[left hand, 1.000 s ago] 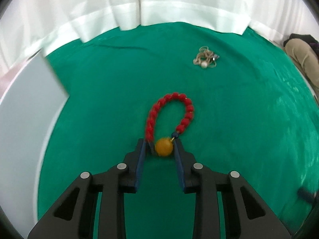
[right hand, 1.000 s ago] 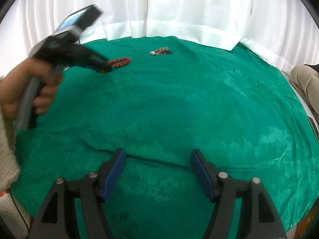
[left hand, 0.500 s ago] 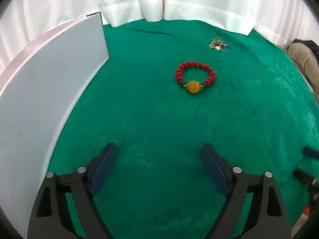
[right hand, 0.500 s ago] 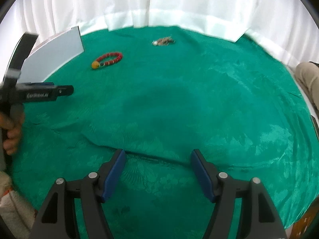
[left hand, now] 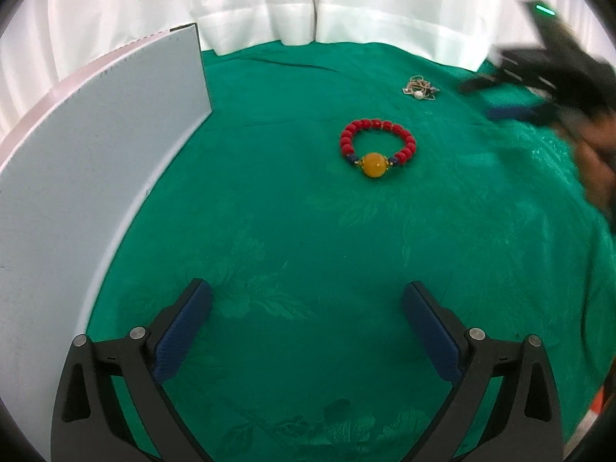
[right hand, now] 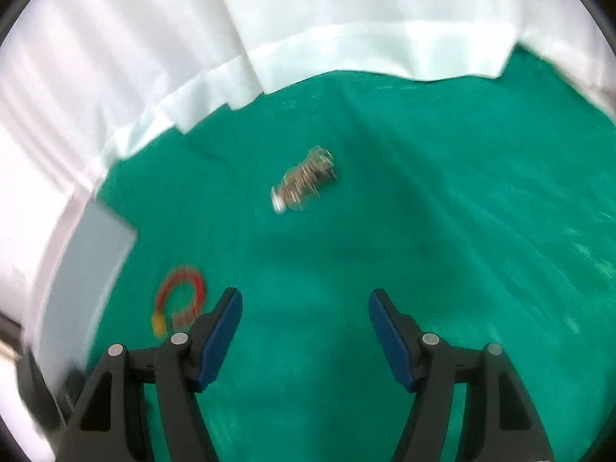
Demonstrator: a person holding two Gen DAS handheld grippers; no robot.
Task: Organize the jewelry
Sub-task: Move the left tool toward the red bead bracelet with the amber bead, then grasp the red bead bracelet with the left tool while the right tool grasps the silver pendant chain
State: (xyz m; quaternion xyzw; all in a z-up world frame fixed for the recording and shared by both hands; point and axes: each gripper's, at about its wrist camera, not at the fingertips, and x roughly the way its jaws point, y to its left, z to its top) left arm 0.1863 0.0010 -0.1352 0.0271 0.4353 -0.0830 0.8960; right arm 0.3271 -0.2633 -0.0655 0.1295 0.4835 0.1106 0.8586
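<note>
A red bead bracelet (left hand: 377, 146) with a big amber bead lies flat on the green cloth, well ahead of my open, empty left gripper (left hand: 306, 317). A tangled thin chain with a pearl (left hand: 419, 89) lies farther back right. In the right wrist view the chain pile (right hand: 304, 186) is ahead of my open, empty right gripper (right hand: 304, 325), blurred by motion, and the bracelet (right hand: 180, 302) lies just left of the left finger. The right gripper also shows in the left wrist view (left hand: 500, 96), near the chain.
A pale grey box lid or panel (left hand: 84, 161) stands along the left side of the green cloth (left hand: 308, 231). White curtain (left hand: 308, 0) hangs behind the table. The grey panel also shows in the right wrist view (right hand: 84, 261).
My left gripper let go of the bracelet, opened wide and drew back. My right gripper has swung forward and left toward the chain pile.
</note>
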